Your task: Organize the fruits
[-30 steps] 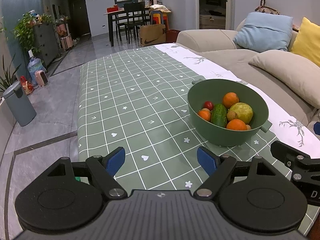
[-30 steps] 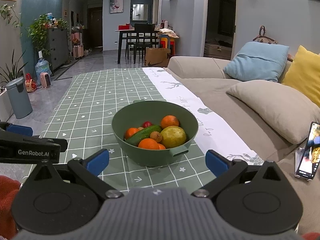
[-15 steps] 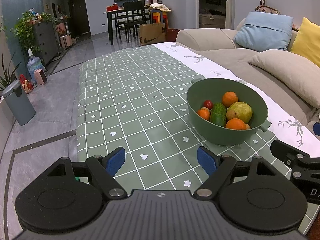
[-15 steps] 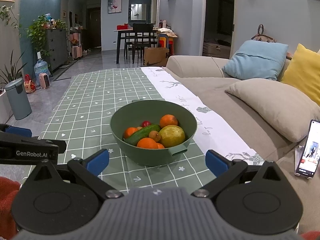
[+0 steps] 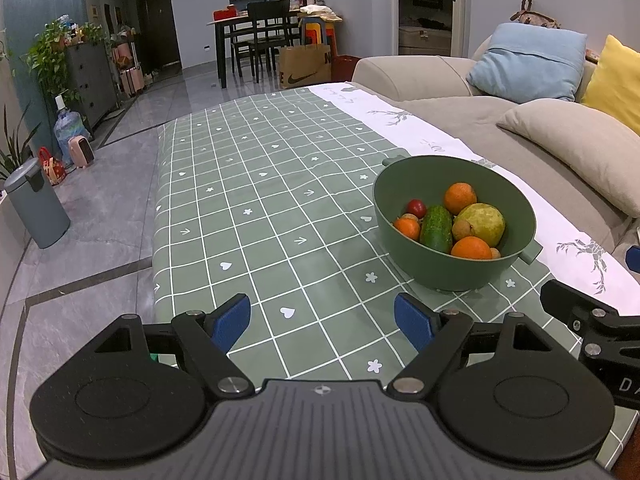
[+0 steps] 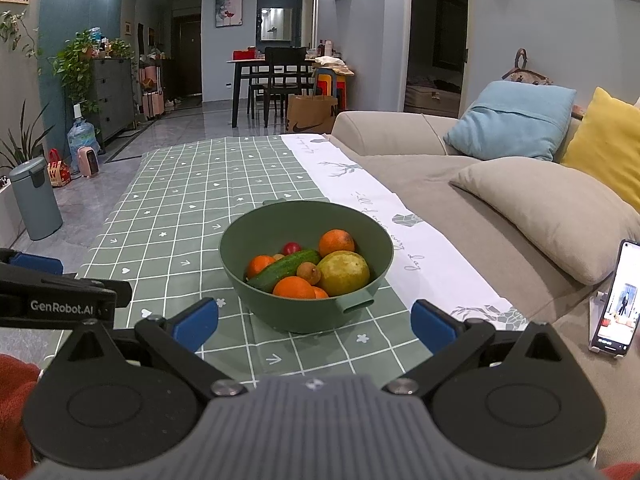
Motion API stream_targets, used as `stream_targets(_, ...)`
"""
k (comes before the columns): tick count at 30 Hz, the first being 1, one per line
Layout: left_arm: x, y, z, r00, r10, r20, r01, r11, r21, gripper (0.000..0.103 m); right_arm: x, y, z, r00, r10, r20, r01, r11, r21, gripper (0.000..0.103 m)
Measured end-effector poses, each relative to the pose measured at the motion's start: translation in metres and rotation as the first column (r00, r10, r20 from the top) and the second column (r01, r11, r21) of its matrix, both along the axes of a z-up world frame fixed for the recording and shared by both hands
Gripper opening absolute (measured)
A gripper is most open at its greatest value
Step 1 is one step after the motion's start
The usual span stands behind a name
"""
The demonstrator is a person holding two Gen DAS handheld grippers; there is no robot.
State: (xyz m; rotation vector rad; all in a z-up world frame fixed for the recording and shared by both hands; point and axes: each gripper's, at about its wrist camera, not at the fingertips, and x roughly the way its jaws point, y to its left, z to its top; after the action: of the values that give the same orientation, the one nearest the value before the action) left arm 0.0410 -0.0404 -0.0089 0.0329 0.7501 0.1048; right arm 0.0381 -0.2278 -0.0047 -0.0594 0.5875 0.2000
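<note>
A green bowl [image 5: 404, 236] [image 6: 304, 312] stands on the checked green tablecloth [image 5: 260, 208] [image 6: 188, 200]. In it lie oranges [image 6: 336, 242], a cucumber [image 6: 284, 270], a yellow-green pear-like fruit [image 6: 344, 272], a small red fruit [image 6: 292, 248] and a small brown fruit [image 6: 310, 273]. My left gripper [image 5: 322, 320] is open and empty, low over the cloth to the left of the bowl. My right gripper [image 6: 314, 326] is open and empty, just in front of the bowl's near rim, facing its handle [image 6: 354, 306].
A beige sofa [image 6: 460, 184] with cushions runs along the table's right side, with a phone [image 6: 614, 300] propped on it. A grey bin [image 5: 36, 204] stands on the floor to the left. Dining table and chairs [image 6: 276, 76] lie far behind.
Both views have shifted only slightly: the bowl sits a touch lower and left in the right wrist view. Both grippers stay open.
</note>
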Motion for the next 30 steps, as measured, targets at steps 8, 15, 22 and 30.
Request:
stream_targets(8, 0.0017, 0.0018, 0.0004, 1.0, 0.001, 0.001, -0.001, 1.0, -0.002, 0.096, 0.0013, -0.0002, -0.0003, 1.0, -0.003, -0.002, 0.003, 1.0, 0.0, 0.098)
stream_targets(15, 0.0018, 0.0017, 0.0, 1.0, 0.012, -0.009, -0.012, 1.0, -0.009, 0.096, 0.0023, -0.0002, -0.0031, 1.0, -0.002, -0.008, 0.002, 1.0, -0.002, 0.098)
stream_targets(22, 0.0022, 0.003, -0.0001, 1.0, 0.021, -0.014, -0.021, 1.0, -0.016, 0.096, 0.0013, 0.0001, -0.0046, 1.0, -0.004, -0.011, 0.004, 1.0, -0.002, 0.098)
stream_targets(30, 0.0019, 0.0036, 0.0009, 1.0, 0.018, -0.012, -0.019, 1.0, -0.021, 0.096, 0.001, 0.0001, -0.0048, 1.0, -0.005, -0.013, 0.005, 1.0, -0.002, 0.098)
